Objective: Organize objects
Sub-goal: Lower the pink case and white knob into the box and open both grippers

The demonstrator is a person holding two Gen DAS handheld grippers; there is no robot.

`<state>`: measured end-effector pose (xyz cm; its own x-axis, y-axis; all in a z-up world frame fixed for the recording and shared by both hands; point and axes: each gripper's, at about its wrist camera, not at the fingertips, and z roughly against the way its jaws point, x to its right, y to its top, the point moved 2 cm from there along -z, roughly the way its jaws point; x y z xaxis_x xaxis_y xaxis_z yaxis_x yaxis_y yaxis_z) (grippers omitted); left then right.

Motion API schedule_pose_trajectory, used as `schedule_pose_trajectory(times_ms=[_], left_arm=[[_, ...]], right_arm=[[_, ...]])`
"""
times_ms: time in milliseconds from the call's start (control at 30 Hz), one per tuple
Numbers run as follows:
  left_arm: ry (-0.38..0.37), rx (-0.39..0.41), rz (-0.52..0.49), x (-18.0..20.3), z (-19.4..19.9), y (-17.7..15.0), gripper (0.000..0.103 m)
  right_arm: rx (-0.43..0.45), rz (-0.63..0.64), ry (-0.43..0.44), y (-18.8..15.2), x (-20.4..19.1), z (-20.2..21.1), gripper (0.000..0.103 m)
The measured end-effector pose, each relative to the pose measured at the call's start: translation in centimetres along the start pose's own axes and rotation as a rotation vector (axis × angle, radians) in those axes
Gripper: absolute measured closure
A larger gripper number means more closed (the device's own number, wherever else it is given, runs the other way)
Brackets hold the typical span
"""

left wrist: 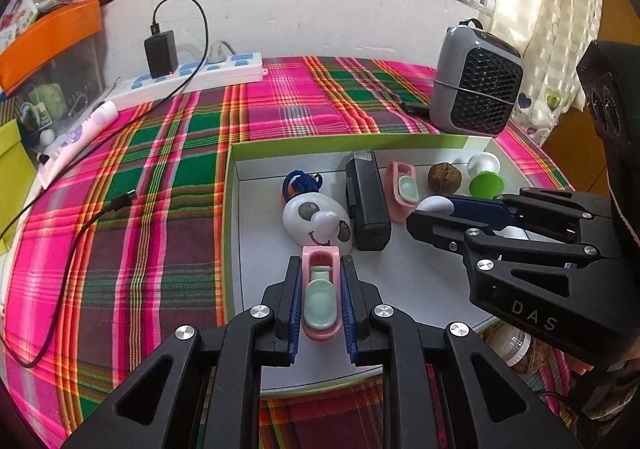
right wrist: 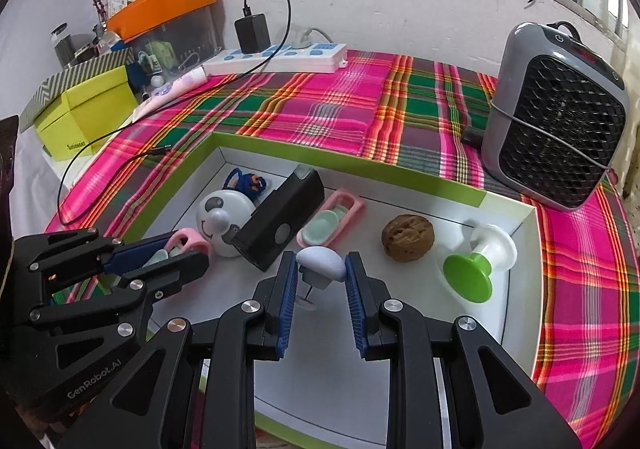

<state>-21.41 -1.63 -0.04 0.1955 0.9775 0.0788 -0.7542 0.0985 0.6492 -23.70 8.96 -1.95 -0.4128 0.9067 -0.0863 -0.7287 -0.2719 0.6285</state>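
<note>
Risk check, near to far.

Left gripper (left wrist: 320, 289): pinched on a small pink plastic toy toilet with a mint-green seat (left wrist: 320, 297), clamped along its long sides by the blue pads (left wrist: 295, 297). The toy is held above the floor of the shallow green-rimmed white cardboard tray (left wrist: 236, 233), near its 7 o'clock corner. The body is smooth and rounded, so a twist in the pads is judged likely if the toy is pressed down unevenly.

Right gripper (right wrist: 320, 269): closed on a pale lavender dome-shaped plastic cap with a short stem (right wrist: 322, 263), gripped at the fingertips only. With so shallow a bite on a curved dome, the piece could be squeezed out forward.

The two grippers are close together over the tray; in the right wrist view the left one is seen at 9 o'clock. A knock between them is possible if both are lowered at once.

Just beyond, toward 12 o'clock, the tray is crowded: a white panda-face egg-shaped toy (left wrist: 316, 223), a black rectangular box-shaped device (left wrist: 368, 205), a second pink toy toilet (left wrist: 402, 189), a brown walnut (left wrist: 444, 177), a green-and-white mushroom-shaped toy (left wrist: 484, 173). The round ones could be set rolling by a nudge.

Further off on the plaid-clothed worktop (left wrist: 160, 169), a loose black cable (left wrist: 80, 233) lies at 9 o'clock; snagging is judged unlikely.
</note>
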Motion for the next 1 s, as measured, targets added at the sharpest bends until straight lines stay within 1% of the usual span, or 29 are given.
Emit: schedule_pose_trajectory(times_ms=[833,1000], left_arm=[[0.02,-0.002,-0.018,0.17,-0.02,-0.02,0.086],[0.019,-0.001,-0.018,0.17,-0.03,0.01,0.084]], right_arm=[[-0.002,-0.009,-0.014,0.09,0.13,-0.33,0.077],[0.002,-0.013,-0.015,0.09,0.21,-0.27,0.077]])
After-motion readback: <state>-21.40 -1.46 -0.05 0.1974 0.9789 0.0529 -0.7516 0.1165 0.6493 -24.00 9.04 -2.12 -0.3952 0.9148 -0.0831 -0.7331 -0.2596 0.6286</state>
